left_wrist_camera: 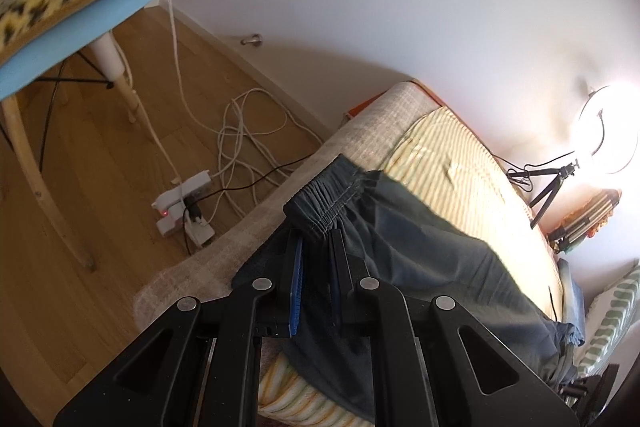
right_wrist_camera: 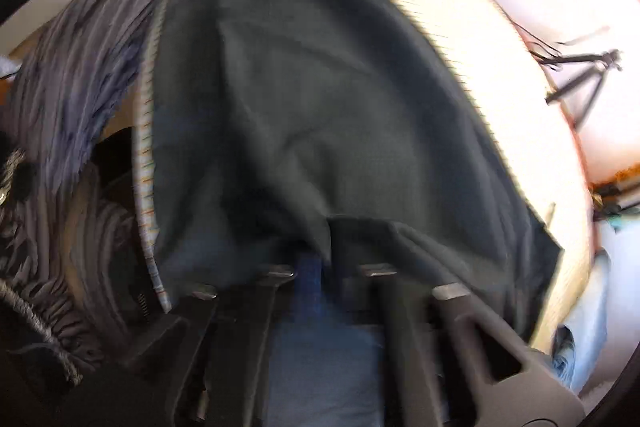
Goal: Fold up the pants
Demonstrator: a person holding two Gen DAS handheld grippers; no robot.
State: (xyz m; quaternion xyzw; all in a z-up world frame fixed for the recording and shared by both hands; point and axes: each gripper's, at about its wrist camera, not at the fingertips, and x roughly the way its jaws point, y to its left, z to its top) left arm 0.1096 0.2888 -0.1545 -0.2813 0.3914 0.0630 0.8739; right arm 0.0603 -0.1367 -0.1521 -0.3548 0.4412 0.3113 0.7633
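Pants, one dark grey-blue soft cloth pair [left_wrist_camera: 420, 247], lie on the striped bed [left_wrist_camera: 460, 147], pinched at the stretchy waistband by the left black tongs [left_wrist_camera: 316, 239] and at a blurry edge by the right black tongs [right_wrist_camera: 320, 247], so both should lift evenly together.

Matte black plastic left claw [left_wrist_camera: 316, 247] with blue inner pads; four round silver screws across its linkage at 6 o'clock.

Each wrist camera looks forward along its gripper's fingers, close above the dark pants [left_wrist_camera: 420, 259]; both views share pants, striped bed [right_wrist_camera: 500, 99] and tripod [left_wrist_camera: 552, 183].
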